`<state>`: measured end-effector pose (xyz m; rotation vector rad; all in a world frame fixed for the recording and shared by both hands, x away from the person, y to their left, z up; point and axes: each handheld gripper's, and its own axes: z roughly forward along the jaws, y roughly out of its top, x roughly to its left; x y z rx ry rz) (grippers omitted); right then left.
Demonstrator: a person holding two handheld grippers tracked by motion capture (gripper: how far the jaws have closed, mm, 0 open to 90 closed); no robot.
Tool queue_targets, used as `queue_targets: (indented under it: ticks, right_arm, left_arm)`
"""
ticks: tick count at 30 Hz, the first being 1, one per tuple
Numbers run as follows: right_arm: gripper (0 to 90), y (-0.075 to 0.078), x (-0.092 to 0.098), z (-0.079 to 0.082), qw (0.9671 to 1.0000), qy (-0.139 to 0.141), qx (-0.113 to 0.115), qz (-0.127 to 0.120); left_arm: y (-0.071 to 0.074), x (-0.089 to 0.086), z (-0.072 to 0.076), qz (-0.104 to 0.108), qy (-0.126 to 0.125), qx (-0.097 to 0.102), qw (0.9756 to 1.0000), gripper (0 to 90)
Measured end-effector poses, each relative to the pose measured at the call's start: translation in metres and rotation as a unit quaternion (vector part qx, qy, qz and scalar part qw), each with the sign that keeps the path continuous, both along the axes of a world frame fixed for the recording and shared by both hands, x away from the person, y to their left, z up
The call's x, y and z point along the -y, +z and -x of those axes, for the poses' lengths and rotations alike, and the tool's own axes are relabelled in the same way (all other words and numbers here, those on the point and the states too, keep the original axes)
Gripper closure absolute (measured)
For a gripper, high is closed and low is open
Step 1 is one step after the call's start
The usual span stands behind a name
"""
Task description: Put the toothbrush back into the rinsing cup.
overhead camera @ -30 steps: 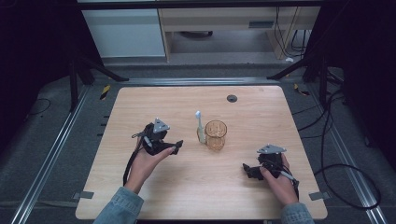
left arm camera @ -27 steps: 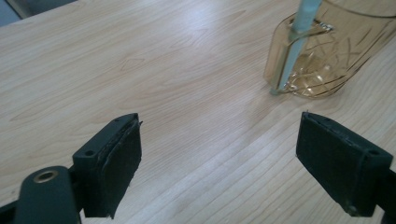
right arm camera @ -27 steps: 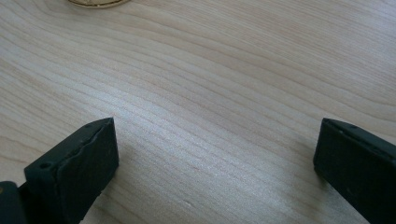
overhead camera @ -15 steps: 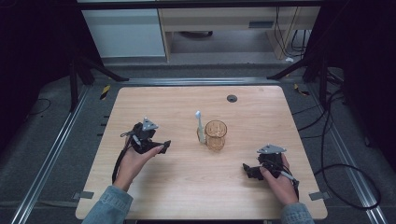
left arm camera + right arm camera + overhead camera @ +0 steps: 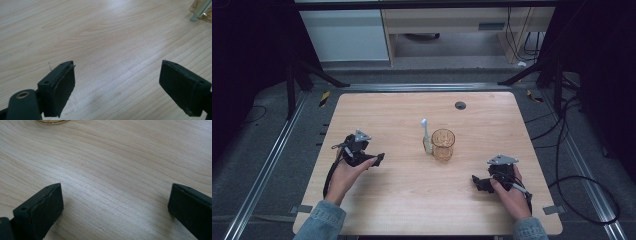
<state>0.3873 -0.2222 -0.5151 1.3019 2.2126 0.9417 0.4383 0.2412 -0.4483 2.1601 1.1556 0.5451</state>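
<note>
L tongs [image 5: 373, 161] now farther from glass [image 5: 443, 144], toothbrush [image 5: 426, 136] maybe beside it; both tongs wide, empty.

No lettering, label, brand mark or number can be read anywhere: not on the tabletop [image 5: 402, 195], the glass cup [image 5: 443, 145], or the cabinets behind.

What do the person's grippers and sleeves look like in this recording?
Both the left gripper and the right gripper are black, each topped with a grey three-cornered plate and trailing a black cable. In the gripper views, the jaws are flat, rectangular black blocks with small holes along their edges; a brass-coloured rivet sits by the left one's base. The sleeves are blue denim.
</note>
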Motion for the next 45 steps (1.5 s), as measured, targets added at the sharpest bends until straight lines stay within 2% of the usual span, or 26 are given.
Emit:
queue_targets:
  ticks: [16,23,29,35,37,45]
  right_arm:
    - [0.4,0.0,0.0,0.0,1.0,0.0,0.0,0.0]
    - [0.4,0.0,0.0,0.0,1.0,0.0,0.0,0.0]
    - [0.4,0.0,0.0,0.0,1.0,0.0,0.0,0.0]
    - [0.4,0.0,0.0,0.0,1.0,0.0,0.0,0.0]
    - [0.4,0.0,0.0,0.0,1.0,0.0,0.0,0.0]
    - [0.4,0.0,0.0,0.0,1.0,0.0,0.0,0.0]
  left_arm:
    - [-0.022,-0.03,-0.006,-0.016,0.029,-0.03,0.999,10.7]
    - [-0.031,-0.04,-0.011,-0.011,0.043,-0.038,0.9983,9.9]
    - [-0.04,-0.044,-0.015,-0.008,0.05,-0.039,0.998,9.6]
    - [-0.05,-0.046,-0.018,0.004,0.054,-0.038,0.9978,9.3]
    - [-0.052,-0.046,-0.018,0.009,0.056,-0.03,0.998,8.3]
    - [-0.055,-0.045,-0.021,0.015,0.055,-0.017,0.9982,5.1]
